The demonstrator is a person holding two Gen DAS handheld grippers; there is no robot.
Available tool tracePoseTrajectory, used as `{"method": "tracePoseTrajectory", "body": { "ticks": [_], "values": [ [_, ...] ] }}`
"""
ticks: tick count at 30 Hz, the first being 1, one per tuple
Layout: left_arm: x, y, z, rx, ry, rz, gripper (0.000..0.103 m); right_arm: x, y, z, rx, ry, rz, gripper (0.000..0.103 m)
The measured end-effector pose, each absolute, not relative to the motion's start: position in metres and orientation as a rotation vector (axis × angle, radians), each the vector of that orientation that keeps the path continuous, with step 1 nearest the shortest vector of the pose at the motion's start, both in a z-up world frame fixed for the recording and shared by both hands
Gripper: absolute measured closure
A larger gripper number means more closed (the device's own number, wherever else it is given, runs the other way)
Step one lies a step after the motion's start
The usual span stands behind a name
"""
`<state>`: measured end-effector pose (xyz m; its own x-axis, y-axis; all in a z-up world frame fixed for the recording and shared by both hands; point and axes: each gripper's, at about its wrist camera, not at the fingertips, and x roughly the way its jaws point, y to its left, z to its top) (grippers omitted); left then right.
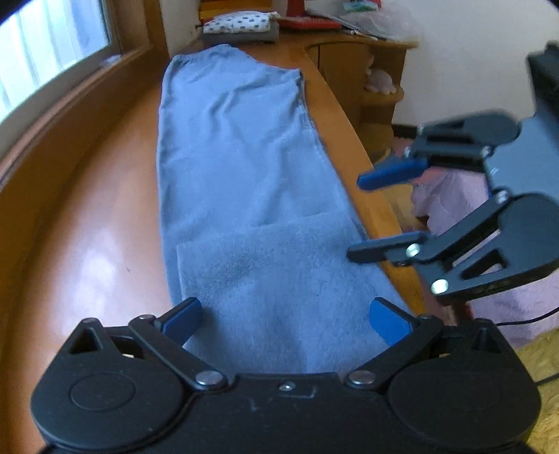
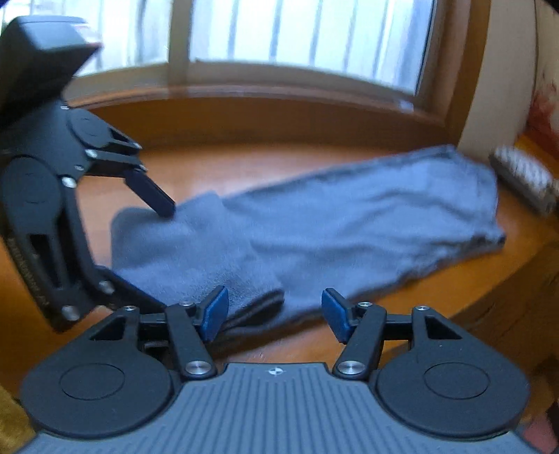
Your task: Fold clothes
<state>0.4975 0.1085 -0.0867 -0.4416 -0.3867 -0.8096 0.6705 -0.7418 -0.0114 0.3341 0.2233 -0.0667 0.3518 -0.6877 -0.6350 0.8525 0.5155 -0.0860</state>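
A grey-blue garment (image 1: 237, 167) lies stretched lengthwise along the wooden table (image 1: 87, 223), its near end folded back over itself (image 1: 279, 272). My left gripper (image 1: 286, 321) hovers over that folded end with its jaws wide apart and only cloth below them. My right gripper (image 1: 367, 216) hangs at the table's right edge beside the garment, open, with nothing between its fingers. In the right wrist view the garment (image 2: 367, 223) runs across the table, my right gripper (image 2: 276, 314) stands open near its front edge, and my left gripper (image 2: 160, 255) is over the folded end.
A stack of folded clothes (image 1: 241, 26) sits at the table's far end, seen also as the stack (image 2: 520, 178) at right. A window (image 1: 52, 52) runs along the left side. Wooden shelves (image 1: 367, 70) and pink fabric (image 1: 454, 195) lie beyond the right edge.
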Motion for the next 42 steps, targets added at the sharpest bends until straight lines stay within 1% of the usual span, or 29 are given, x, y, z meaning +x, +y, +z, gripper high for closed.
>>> {"method": "tracePoseTrajectory", "body": {
  "ticks": [3, 8, 11, 13, 15, 16, 22, 23, 25, 26, 27, 28, 30, 34, 38, 42],
  "values": [
    [0.509, 0.108, -0.085, 1.059, 0.512, -2.146, 0.0, 0.326, 0.218, -0.072, 0.364, 0.623, -1.03, 0.037],
    [0.554, 0.134, -0.069, 1.035, 0.43, -2.066, 0.0, 0.312, 0.245, -0.057, 0.373, 0.536, -1.091, 0.036],
    [0.57, 0.139, -0.076, 1.085, 0.398, -2.065, 0.002, 0.307, 0.274, -0.054, 0.38, 0.48, -1.038, 0.035],
    [0.573, 0.141, -0.084, 1.124, 0.38, -2.079, 0.014, 0.308, 0.292, -0.056, 0.383, 0.462, -1.005, 0.035],
    [0.57, 0.142, -0.091, 1.151, 0.356, -2.1, 0.02, 0.314, 0.305, -0.061, 0.386, 0.458, -0.978, 0.036],
    [0.568, 0.141, -0.093, 1.151, 0.35, -2.122, 0.021, 0.317, 0.309, -0.064, 0.388, 0.455, -0.966, 0.037],
    [0.556, 0.134, -0.098, 1.12, 0.327, -2.257, 0.032, 0.338, 0.312, -0.074, 0.372, 0.482, -0.938, 0.05],
    [0.556, 0.132, -0.098, 1.112, 0.329, -2.271, 0.033, 0.341, 0.311, -0.076, 0.367, 0.488, -0.934, 0.053],
    [0.558, 0.131, -0.097, 1.1, 0.339, -2.287, 0.045, 0.347, 0.309, -0.082, 0.361, 0.511, -0.933, 0.065],
    [0.559, 0.13, -0.096, 1.096, 0.346, -2.287, 0.047, 0.35, 0.311, -0.084, 0.329, 0.519, -0.949, 0.074],
    [0.561, 0.13, -0.095, 1.091, 0.357, -2.287, 0.052, 0.353, 0.312, -0.085, 0.297, 0.527, -0.965, 0.082],
    [0.563, 0.13, -0.094, 1.08, 0.382, -2.291, 0.055, 0.351, 0.312, -0.083, 0.311, 0.528, -0.96, 0.083],
    [0.569, 0.134, -0.089, 1.06, 0.435, -2.302, 0.056, 0.348, 0.312, -0.078, 0.339, 0.531, -0.948, 0.086],
    [0.573, 0.149, -0.068, 1.007, 0.46, -2.333, 0.056, 0.333, 0.318, -0.059, 0.39, 0.5, -0.897, 0.087],
    [0.569, 0.147, -0.042, 0.907, 0.479, -2.367, 0.056, 0.309, 0.317, -0.039, 0.476, 0.409, -0.876, 0.087],
    [0.558, 0.131, -0.018, 0.834, 0.459, -2.406, 0.052, 0.282, 0.31, -0.021, 0.561, 0.285, -0.878, 0.087]
  ]
}}
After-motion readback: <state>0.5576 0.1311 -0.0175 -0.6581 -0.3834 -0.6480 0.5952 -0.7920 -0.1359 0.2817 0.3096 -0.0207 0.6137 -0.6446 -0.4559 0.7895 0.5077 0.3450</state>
